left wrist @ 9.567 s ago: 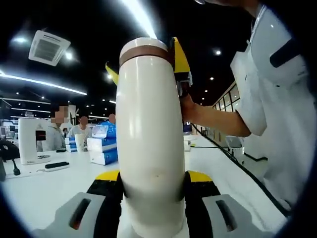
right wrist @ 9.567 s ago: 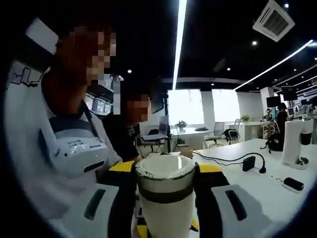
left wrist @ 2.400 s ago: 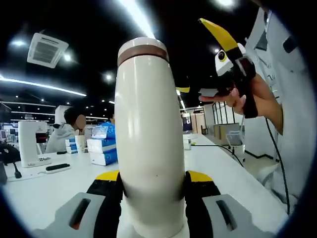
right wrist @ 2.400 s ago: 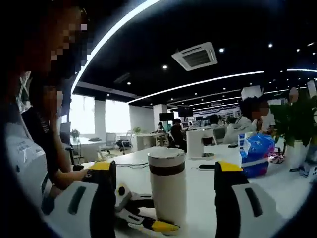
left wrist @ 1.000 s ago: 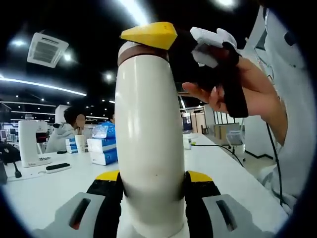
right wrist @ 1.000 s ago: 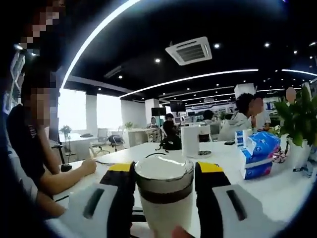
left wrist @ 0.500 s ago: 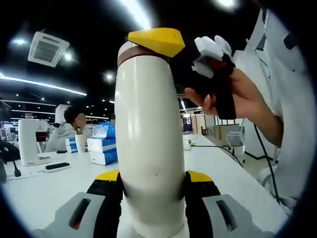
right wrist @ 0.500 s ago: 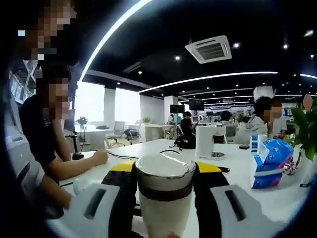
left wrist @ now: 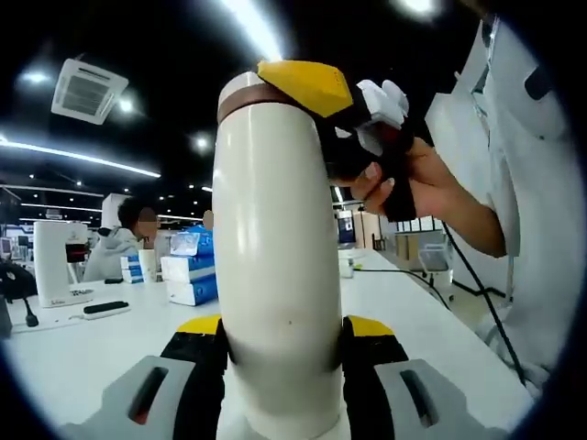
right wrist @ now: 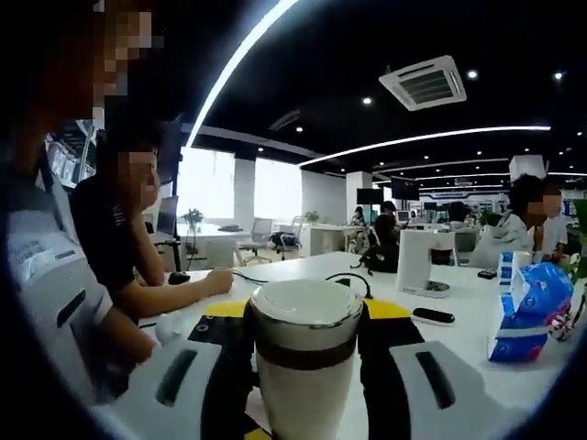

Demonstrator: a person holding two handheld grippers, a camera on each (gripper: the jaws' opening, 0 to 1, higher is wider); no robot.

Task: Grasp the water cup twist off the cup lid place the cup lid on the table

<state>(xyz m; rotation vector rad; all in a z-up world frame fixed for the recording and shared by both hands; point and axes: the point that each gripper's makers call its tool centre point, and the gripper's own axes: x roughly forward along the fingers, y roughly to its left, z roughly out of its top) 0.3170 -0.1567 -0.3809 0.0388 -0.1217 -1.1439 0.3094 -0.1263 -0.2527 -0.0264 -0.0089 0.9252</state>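
Two grippers shared the work — left gripper (left wrist: 280,353) clamped the water cup (left wrist: 275,266) upright above the table (left wrist: 73,353) to brace it, right gripper (right wrist: 307,335) closed around the cup lid (right wrist: 305,312) — set for twisting.

The water cup (left wrist: 275,266) is cream with a brown band under its pale cup lid (right wrist: 305,305). The right gripper (left wrist: 307,82) has yellow tips. The table (left wrist: 83,348) is white

The long white desk (left wrist: 73,353) carries stacked blue-and-white boxes (left wrist: 191,278), a white countertop machine (left wrist: 57,261), a flat black remote (left wrist: 105,306) and a black cable (right wrist: 339,278).
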